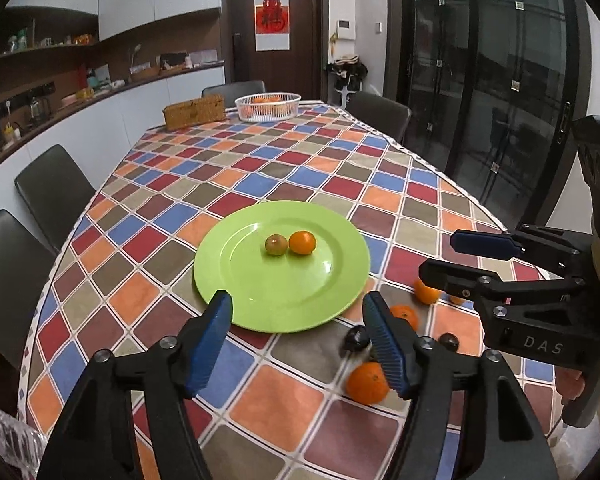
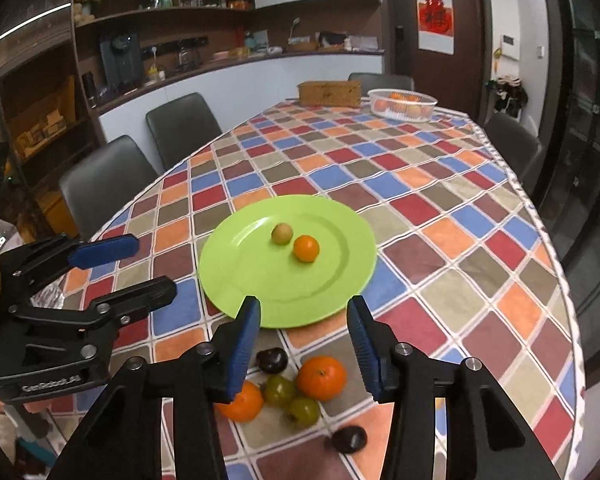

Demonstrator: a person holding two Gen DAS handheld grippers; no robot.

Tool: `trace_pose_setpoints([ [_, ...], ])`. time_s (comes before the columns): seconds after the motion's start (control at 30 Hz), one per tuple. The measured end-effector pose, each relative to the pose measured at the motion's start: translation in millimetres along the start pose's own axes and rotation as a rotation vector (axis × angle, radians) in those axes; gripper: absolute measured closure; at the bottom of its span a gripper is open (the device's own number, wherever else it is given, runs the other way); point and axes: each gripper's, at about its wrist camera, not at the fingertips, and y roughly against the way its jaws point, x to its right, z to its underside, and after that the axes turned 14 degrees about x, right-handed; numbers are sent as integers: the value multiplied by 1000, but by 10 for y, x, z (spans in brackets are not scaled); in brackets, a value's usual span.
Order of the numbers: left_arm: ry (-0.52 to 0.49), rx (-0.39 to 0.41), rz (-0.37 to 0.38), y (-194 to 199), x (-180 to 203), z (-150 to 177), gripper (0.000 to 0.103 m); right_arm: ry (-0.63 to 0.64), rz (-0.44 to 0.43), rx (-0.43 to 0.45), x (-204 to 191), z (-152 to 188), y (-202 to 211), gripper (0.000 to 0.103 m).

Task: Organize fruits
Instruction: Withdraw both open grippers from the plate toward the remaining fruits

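Fruits lie in two groups on my table (image 1: 260, 160), which wears a checked cloth of red, blue, orange and olive squares. On the green plate (image 1: 236, 272) sit a small orange (image 1: 302, 242) and a greenish-brown fruit (image 1: 276, 245), touching side by side near the plate's middle. The rest lie loose on the cloth just beside the plate's near edge: a large orange (image 2: 322, 378), a second orange (image 2: 244, 402) partly behind my finger, two green fruits (image 2: 280, 390) close together, and two dark plums (image 2: 273, 361), one near the plate and one nearer me.

My left hand-held gripper (image 1: 298, 338) hangs over the plate's near rim with its blue pads apart and nothing between them. My right hand-held gripper (image 2: 304, 344) is also parted and empty, above the loose pile.

At the far end of the table stand a white basket (image 1: 268, 110) holding more oranges and a woven box (image 1: 194, 112) beside it.
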Motion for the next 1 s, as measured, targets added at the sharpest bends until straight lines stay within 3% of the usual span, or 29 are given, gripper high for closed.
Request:
trace_pose_setpoints([
  [0.1,-8,10,3,69,77,49,31,-5,16,15,21,73,127,48],
  [0.4,-55,44,8,220,303,198,24,-22,49,-2,105,331,331,48],
  [1.0,-134,-40,56,29,534,651,24,-4,76,-123,240,842,268,48],
])
